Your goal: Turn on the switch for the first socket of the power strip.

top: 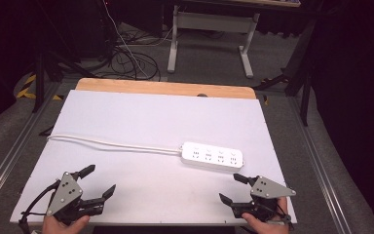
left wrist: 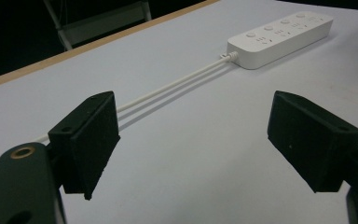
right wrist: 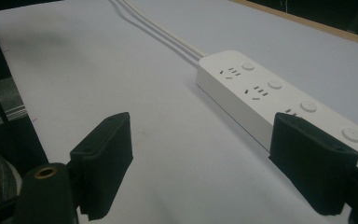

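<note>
A white power strip point(top: 213, 156) with several sockets and round buttons lies right of centre on the white table top point(top: 156, 122). Its white cable point(top: 112, 144) runs left to the table's left edge. My left gripper point(top: 97, 179) rests near the front left corner, open and empty; between its wide-apart jaws the cable point(left wrist: 177, 84) and the strip point(left wrist: 279, 37) lie farther off. My right gripper point(top: 233, 188) is at the front right, open and empty, just in front of the strip point(right wrist: 270, 100), whose near end sits behind one black fingertip point(right wrist: 312, 163).
A wooden strip point(top: 165, 88) borders the table's far edge. Beyond it on the dark floor stand a white desk frame point(top: 212, 36) and tangled cables point(top: 126, 61). Metal rails point(top: 9, 156) run along both sides of the table.
</note>
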